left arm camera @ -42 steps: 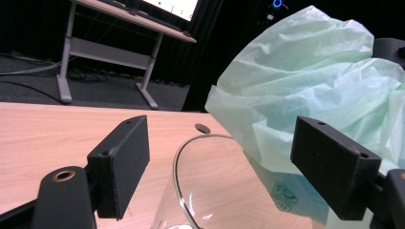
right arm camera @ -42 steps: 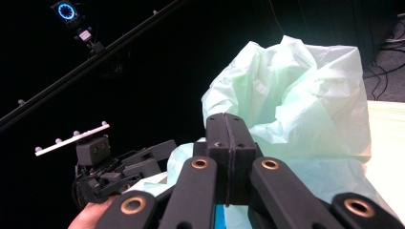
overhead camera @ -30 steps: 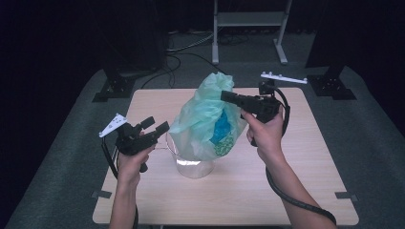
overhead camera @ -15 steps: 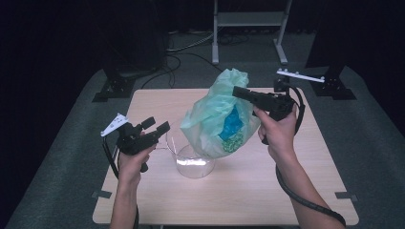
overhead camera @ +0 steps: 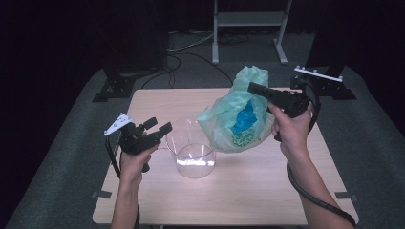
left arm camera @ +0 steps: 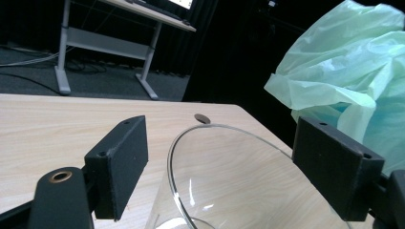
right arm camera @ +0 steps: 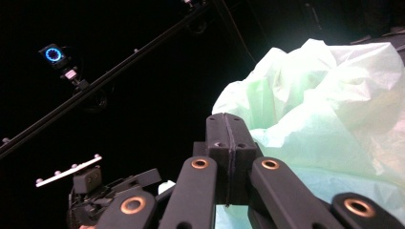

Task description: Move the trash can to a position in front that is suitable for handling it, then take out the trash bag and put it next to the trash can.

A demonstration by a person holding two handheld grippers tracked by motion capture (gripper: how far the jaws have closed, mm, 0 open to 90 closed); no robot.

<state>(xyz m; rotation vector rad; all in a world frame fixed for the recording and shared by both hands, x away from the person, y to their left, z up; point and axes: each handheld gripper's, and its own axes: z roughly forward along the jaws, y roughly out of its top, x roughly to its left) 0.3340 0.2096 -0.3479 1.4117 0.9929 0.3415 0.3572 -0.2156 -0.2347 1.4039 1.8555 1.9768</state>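
Observation:
A clear glass beaker (overhead camera: pixel 193 149) stands on the wooden table (overhead camera: pixel 248 191), left of centre. My left gripper (overhead camera: pixel 158 126) is open at the beaker's left side. In the left gripper view the beaker's (left arm camera: pixel 229 181) near rim lies between the wide-apart jaws of that gripper (left arm camera: pixel 227 162), touching neither. My right gripper (overhead camera: pixel 252 88) is shut on the top of a pale green plastic bag (overhead camera: pixel 239 114). The bag hangs above the table, right of the beaker, with blue and green contents showing through. In the right gripper view the shut gripper (right arm camera: pixel 229 138) pinches the bag (right arm camera: pixel 325 119).
Grey carpet surrounds the table. A white metal stand (overhead camera: pixel 248 19) rises behind it, and black stand bases sit at the back left (overhead camera: pixel 114 88) and back right (overhead camera: pixel 329 83). A small hole (left arm camera: pixel 202 118) marks the tabletop.
My right gripper has carried the bag up and to the right, off the beaker. The left gripper has stayed in place beside the beaker.

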